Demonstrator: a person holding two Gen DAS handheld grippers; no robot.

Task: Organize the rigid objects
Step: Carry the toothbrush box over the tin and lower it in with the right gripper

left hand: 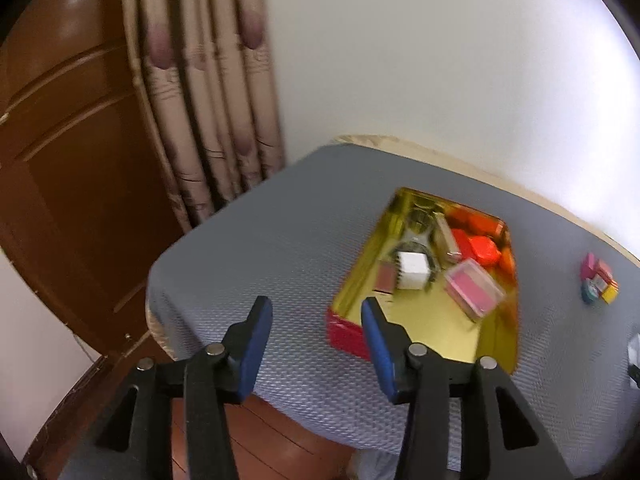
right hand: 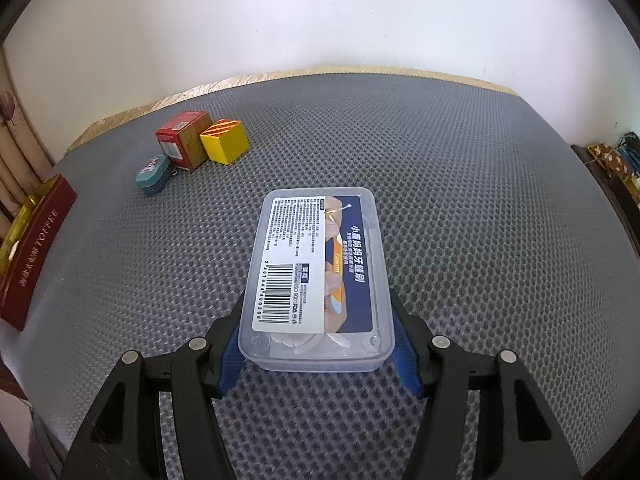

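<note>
My right gripper (right hand: pixel 318 344) is shut on a clear plastic box (right hand: pixel 318 276) with a barcode label, holding it by its near end over the grey mat. My left gripper (left hand: pixel 316 320) is open and empty, above the table's near left part, just left of a red tin with a gold inside (left hand: pixel 424 324). The tin holds a white cube (left hand: pixel 412 270), a pink clear box (left hand: pixel 474 288) and red items (left hand: pixel 486 250). The tin's red side (right hand: pixel 36 256) shows at the far left in the right wrist view.
A yellow cube (right hand: pixel 224 141), a red-brown box (right hand: pixel 184 140) and a small teal container (right hand: pixel 152 172) stand together on the mat's far left; the same group (left hand: pixel 598 284) shows right of the tin. Wall behind the table, curtain (left hand: pixel 208 92) and wooden door (left hand: pixel 68 168) at left.
</note>
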